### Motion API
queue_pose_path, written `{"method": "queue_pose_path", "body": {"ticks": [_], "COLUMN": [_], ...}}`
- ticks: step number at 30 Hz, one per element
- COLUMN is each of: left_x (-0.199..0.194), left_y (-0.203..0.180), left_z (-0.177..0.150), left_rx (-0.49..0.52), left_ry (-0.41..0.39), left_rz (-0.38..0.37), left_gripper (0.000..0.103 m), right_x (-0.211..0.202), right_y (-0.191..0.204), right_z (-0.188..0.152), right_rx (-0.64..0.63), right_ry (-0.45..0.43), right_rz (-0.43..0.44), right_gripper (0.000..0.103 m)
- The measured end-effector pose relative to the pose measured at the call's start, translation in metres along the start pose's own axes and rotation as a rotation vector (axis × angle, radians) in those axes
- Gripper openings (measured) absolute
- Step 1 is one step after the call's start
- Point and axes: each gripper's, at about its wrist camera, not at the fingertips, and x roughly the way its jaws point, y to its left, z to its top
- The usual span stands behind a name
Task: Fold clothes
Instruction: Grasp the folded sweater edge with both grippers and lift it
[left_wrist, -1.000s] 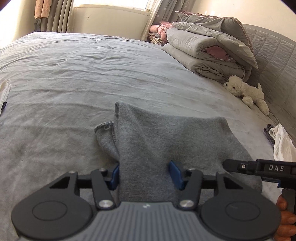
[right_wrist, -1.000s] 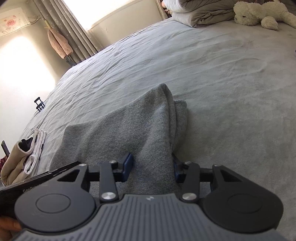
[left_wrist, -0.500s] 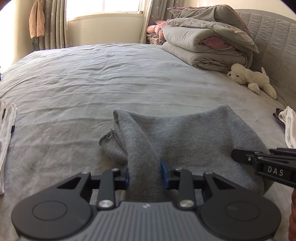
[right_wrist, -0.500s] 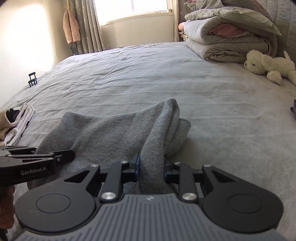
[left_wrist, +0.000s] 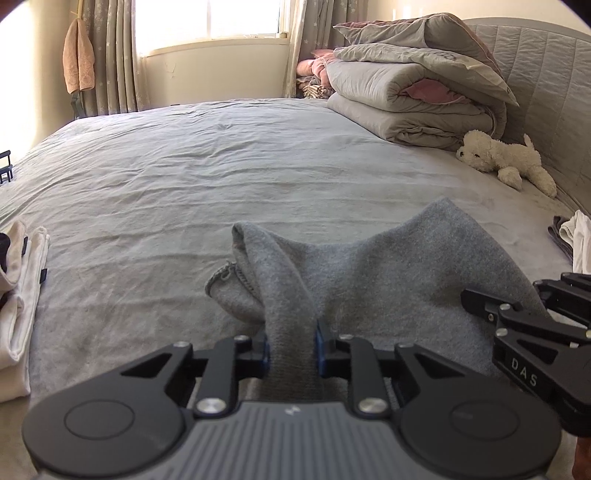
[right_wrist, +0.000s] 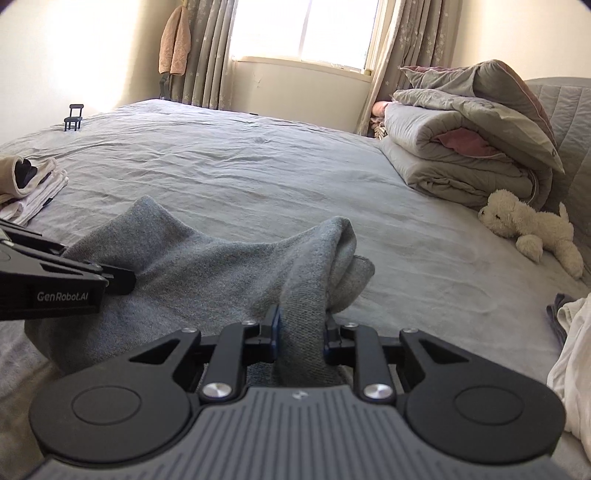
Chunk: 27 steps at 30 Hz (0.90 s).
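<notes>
A grey knit garment (left_wrist: 388, 266) lies bunched on the bed near me, two of its edges raised into peaks. In the left wrist view my left gripper (left_wrist: 291, 347) has a thick fold of it between its blue pads; the jaws are closing and the pads press on the cloth. The right gripper's fingers (left_wrist: 476, 299) reach in from the right edge. In the right wrist view the garment (right_wrist: 207, 266) hangs from my right gripper (right_wrist: 301, 332), whose jaws are also closing on a fold. The left gripper's fingers (right_wrist: 118, 280) enter that view from the left.
The grey bedsheet (left_wrist: 221, 177) stretches far ahead. A folded duvet stack (left_wrist: 413, 99) and a white plush dog (left_wrist: 506, 162) lie by the padded headboard on the right. Folded pale clothes (left_wrist: 18, 295) sit at the left, a white garment (left_wrist: 576, 240) at the right.
Both pairs of jaws have narrowed from wide open onto folds of the grey garment. Its gripped edges have risen off the bed, and the right wrist has rolled level.
</notes>
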Motion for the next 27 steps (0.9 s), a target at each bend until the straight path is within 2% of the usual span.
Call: {"method": "queue_pose_path", "body": {"ticks": [4,13,19,22,27], "left_x": [-0.008,-0.018,-0.020,-0.016,-0.007], "left_y": [-0.002,-0.004,-0.025,-0.044,-0.096], "left_z": [0.003,0.012,0.021,0.027,0.047], "left_rx": [0.002,-0.042,-0.042,-0.050,-0.057], "left_ry": [-0.024,-0.020,-0.030,-0.024,-0.040], "left_rz": [0.007,-0.011,-0.025,-0.048,-0.119], "left_gripper": [0.021,0.021,0.021,0.021,0.021], "right_x": [-0.003,-0.013,-0.020,-0.018,-0.028], "right_y": [0.002,-0.010,-0.026,-0.049,-0.115], "right_z": [-0.001,0.001,0.001,0.006,0.026], "right_rx": [-0.032,-0.024,-0.038,-0.032,-0.033], "right_ry": [-0.018,-0.049,-0.064,-0.056,-0.057], "right_rz": [-0.009,0.003,-0.007,-0.019,-0.034], "right_gripper": [0.023,0.023,0.022,0.021,0.020]}}
